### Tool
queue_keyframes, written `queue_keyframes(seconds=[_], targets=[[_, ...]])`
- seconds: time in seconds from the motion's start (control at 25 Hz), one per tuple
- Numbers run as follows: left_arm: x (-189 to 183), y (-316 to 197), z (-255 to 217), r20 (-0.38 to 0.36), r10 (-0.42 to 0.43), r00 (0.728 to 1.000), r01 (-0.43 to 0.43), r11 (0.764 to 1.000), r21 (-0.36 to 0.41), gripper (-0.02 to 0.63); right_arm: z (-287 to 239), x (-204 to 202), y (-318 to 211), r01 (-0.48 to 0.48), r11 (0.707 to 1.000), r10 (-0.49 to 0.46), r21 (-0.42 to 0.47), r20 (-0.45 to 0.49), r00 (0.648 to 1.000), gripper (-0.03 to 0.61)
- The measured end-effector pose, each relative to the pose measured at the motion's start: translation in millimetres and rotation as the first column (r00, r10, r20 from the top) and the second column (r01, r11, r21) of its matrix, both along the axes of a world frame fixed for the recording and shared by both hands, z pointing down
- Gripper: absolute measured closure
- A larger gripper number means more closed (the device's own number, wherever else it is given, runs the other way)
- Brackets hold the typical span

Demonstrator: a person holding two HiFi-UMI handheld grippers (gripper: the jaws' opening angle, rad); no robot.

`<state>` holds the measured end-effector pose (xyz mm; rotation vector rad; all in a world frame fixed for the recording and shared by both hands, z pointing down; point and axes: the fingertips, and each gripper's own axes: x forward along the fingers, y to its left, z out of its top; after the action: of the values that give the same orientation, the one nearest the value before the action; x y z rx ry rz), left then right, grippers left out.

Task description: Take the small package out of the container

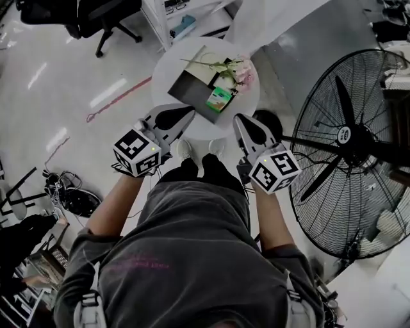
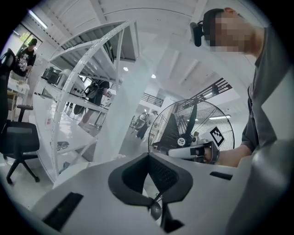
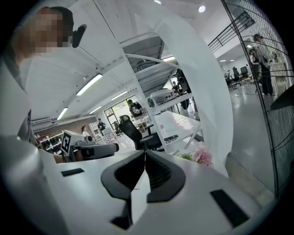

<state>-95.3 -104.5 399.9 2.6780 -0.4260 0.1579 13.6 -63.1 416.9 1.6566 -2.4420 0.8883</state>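
On a small round white table (image 1: 165, 72) lies a dark grey open container (image 1: 192, 91). A small green package (image 1: 219, 98) rests at its right end. My left gripper (image 1: 190, 113) hovers at the table's near left edge, short of the container, with its jaws together and nothing between them. At the near right edge my right gripper (image 1: 238, 118) is also shut and empty. The left gripper view shows its own closed jaws (image 2: 148, 155) and the right gripper (image 2: 195, 150) beyond. The right gripper view shows closed jaws (image 3: 145, 151). Neither gripper view shows the package.
Pink flowers (image 1: 241, 72) with long stems lie across the container's far side, also seen as flowers (image 3: 202, 156). A large black floor fan (image 1: 349, 138) stands close on the right. White shelving (image 2: 87, 105) and an office chair (image 1: 96, 16) stand beyond the table.
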Motion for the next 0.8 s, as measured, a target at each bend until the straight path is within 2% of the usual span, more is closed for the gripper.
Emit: queue_keyframes(seconds=[0.44,0.8], targets=[[40.8,-29.2,40.9,0.117,0.069,0.991,-0.071,0.997,0.009,0.598,21.4,35.6,-32.4,-0.005,1.000,0.005,-0.022,0.035,0.999,0.557],[85.9,-51.4,90.7,0.229,0.149,0.962,-0.148,0.989,-0.021,0.598,48.5,79.7,-57.3,-0.018,0.998,0.023,-0.068,0.081,0.996,0.555]])
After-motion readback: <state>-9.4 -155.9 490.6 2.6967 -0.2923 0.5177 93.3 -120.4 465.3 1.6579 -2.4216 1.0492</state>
